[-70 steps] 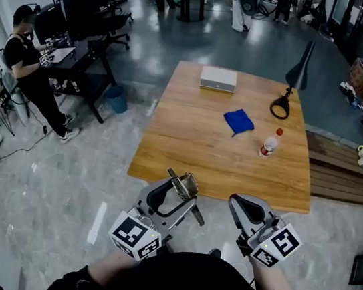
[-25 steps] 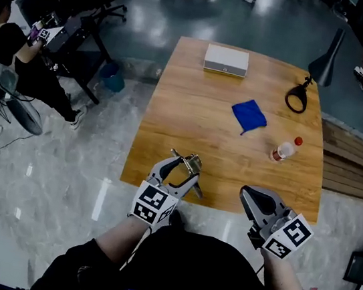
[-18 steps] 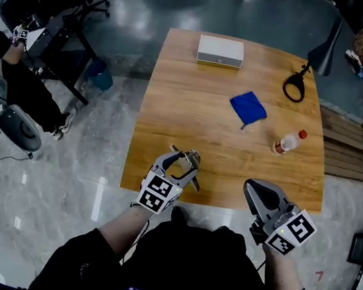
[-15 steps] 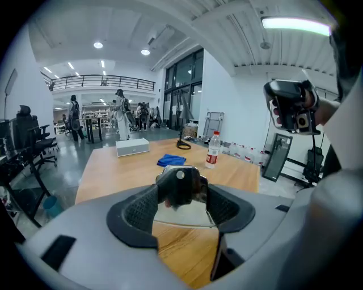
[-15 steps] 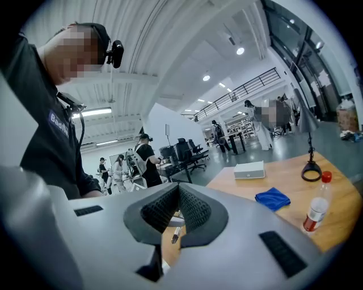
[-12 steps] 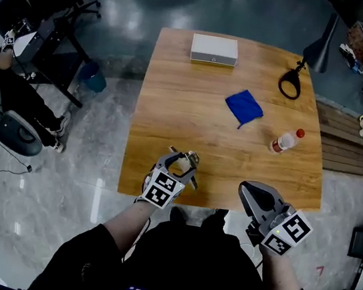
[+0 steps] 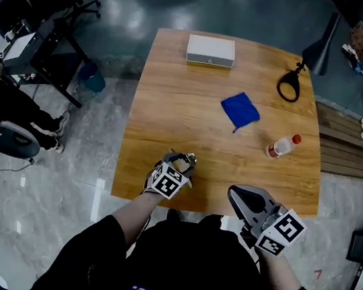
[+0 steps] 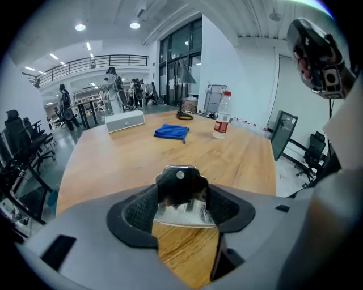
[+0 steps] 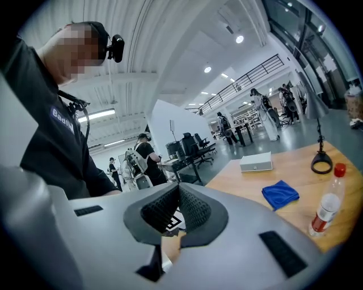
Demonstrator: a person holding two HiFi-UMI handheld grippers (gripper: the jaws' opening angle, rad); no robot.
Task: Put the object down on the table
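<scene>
Item: shiny metal piece with a black riveted knob point(image 8: 180, 184), clamped between the pads of the left gripper point(image 8: 182, 207) over the near edge of the light wooden table point(image 7: 174, 106). Underside masked by the jaws; contact with the tabletop cannot be judged. Right gripper point(image 9: 177, 198): jaws pressed together, nothing held. Glossy grey floor point(image 7: 96, 128) is seen around.

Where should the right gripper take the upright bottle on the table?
Its mid-body, jaws level, coming from the person's side. The bottle stands upright, round and narrow, with bare table on that side; the blue cloth lies apart, farther left.
</scene>
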